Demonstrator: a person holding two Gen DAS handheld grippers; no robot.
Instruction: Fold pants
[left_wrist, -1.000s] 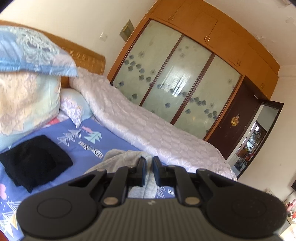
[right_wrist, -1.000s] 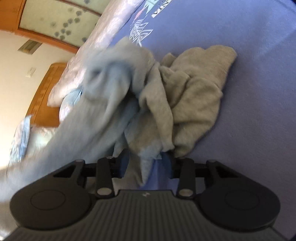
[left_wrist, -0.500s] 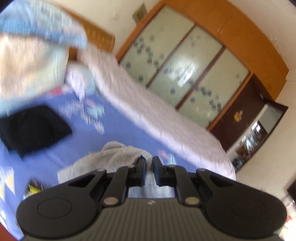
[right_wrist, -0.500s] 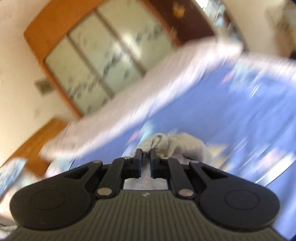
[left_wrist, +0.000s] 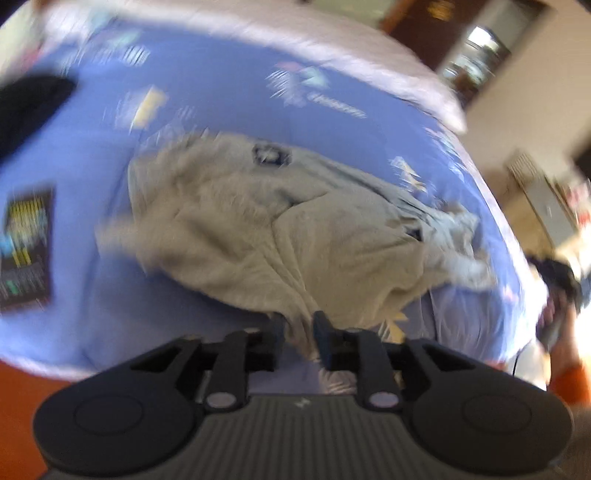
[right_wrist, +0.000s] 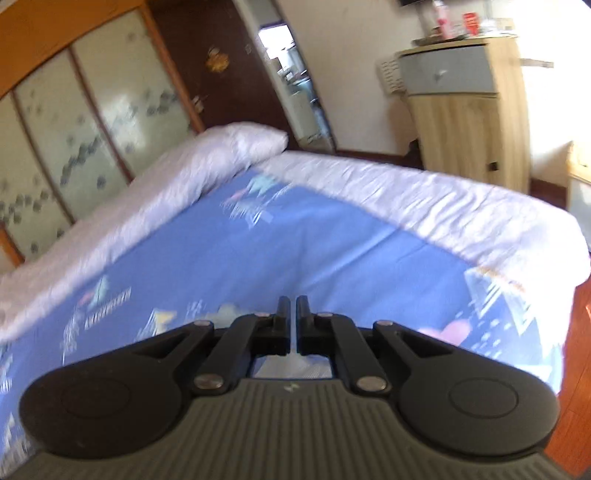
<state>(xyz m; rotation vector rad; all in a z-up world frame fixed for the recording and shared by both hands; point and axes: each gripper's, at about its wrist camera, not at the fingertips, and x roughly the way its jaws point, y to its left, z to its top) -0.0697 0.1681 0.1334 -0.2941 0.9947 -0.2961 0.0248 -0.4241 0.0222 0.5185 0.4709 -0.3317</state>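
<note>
The grey pants (left_wrist: 280, 229) lie crumpled and partly spread on the blue patterned bed sheet (left_wrist: 229, 92) in the left wrist view. My left gripper (left_wrist: 298, 321) is shut on a fold of the pants at their near edge. My right gripper (right_wrist: 291, 308) has its jaws almost together above the blue sheet (right_wrist: 332, 251). A thin pale strip shows between them, and the pants themselves are hidden in that view. The other hand and gripper (left_wrist: 557, 295) show blurred at the pants' right end.
A black garment (left_wrist: 29, 103) lies at the sheet's far left. A dark printed patch (left_wrist: 26, 251) is on the sheet. A white quilt (right_wrist: 424, 199) runs along the bed's far side and foot. A wooden cabinet (right_wrist: 465, 110), wardrobe (right_wrist: 92, 122) and open door (right_wrist: 291, 81) stand beyond.
Both grippers swung fast. The left now looks down on the pants, spread wider on the sheet. The right shut and turned from the pants toward the foot of the bed.
</note>
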